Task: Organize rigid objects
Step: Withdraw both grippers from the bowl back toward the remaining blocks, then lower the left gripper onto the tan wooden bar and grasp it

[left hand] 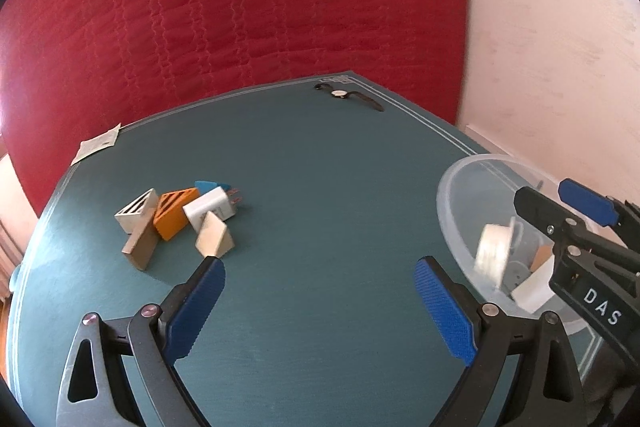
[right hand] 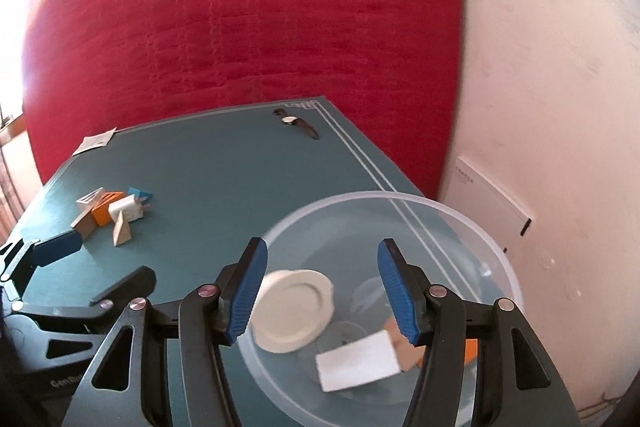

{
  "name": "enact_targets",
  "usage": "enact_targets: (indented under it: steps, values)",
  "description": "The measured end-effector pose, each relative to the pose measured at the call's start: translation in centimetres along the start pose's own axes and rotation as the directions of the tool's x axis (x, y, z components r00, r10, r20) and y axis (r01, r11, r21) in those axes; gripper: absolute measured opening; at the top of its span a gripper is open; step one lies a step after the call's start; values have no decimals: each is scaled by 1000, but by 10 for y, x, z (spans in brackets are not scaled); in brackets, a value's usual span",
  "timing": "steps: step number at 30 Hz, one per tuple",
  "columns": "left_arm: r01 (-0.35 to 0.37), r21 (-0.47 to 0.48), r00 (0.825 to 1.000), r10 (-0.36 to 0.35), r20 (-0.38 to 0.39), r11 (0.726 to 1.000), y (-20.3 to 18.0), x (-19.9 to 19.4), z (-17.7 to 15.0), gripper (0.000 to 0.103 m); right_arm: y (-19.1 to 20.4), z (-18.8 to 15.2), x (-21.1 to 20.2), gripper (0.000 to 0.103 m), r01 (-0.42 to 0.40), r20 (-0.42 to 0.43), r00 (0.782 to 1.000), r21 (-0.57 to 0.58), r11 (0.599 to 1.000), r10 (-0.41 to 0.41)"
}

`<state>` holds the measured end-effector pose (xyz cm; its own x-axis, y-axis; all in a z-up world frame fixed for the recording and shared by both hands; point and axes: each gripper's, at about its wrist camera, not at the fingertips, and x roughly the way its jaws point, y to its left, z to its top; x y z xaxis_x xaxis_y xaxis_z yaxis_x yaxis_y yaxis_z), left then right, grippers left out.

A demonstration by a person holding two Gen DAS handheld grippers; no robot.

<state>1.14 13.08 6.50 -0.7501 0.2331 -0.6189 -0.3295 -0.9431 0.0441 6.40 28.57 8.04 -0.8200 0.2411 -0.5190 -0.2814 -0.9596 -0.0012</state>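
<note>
A pile of small blocks lies at the left of the teal table mat [left hand: 320, 155]: a white slotted wedge [left hand: 136, 213], an orange slotted block [left hand: 174, 213], a white plug adapter [left hand: 210, 209], a blue wedge [left hand: 210, 185] and two plain wooden pieces [left hand: 214, 239]. My left gripper [left hand: 319, 267] is open and holds nothing, just right of the pile. A clear plastic bowl [right hand: 460, 215] holds a blurred white round disc [right hand: 294, 309], a white box [right hand: 358, 365] and wooden and orange pieces [right hand: 404, 351]. My right gripper [right hand: 322, 247] hangs open over the bowl, gripping nothing.
A dark-strapped wristwatch [left hand: 348, 95] lies near the mat's far corner. A paper tag [left hand: 98, 143] sits at the far left edge. A red quilted cover [left hand: 240, 7] rises behind the table, with a pale wall [right hand: 560, 87] to the right.
</note>
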Motion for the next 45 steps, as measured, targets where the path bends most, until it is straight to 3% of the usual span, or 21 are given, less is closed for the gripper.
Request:
enact_targets:
  steps: [11,23,30,37,39,41,43,45]
  values:
    - [-131,-111,991,129,-18,985,69,13,2,98,38,11,13,59,-77,-9,997,-46,996,77]
    - [-272,-214,962,260,-79,938,138,33,-3,98,88,8,34,59,-218,-80,974,-88,972,211]
    - [-305,-222,951,282,-130,926,157,45,-9,97,112,2,47,59,-293,-140,951,-112,950,277]
    - [-290,-198,953,265,-147,936,160,60,-5,94,127,-2,61,59,-325,-189,935,-120,938,300]
    - [-277,-183,955,250,-159,943,158,68,-3,87,130,-3,64,59,-332,-198,932,-122,935,305]
    - [-264,-173,955,233,-182,949,157,77,-4,65,132,-3,67,59,-339,-209,927,-120,933,310]
    - [-217,-185,962,178,-206,958,159,85,-3,55,135,-3,71,59,-345,-221,923,-116,931,314]
    - [-207,-192,965,168,-201,959,160,86,-2,54,138,-4,74,59,-350,-231,920,-117,929,318]
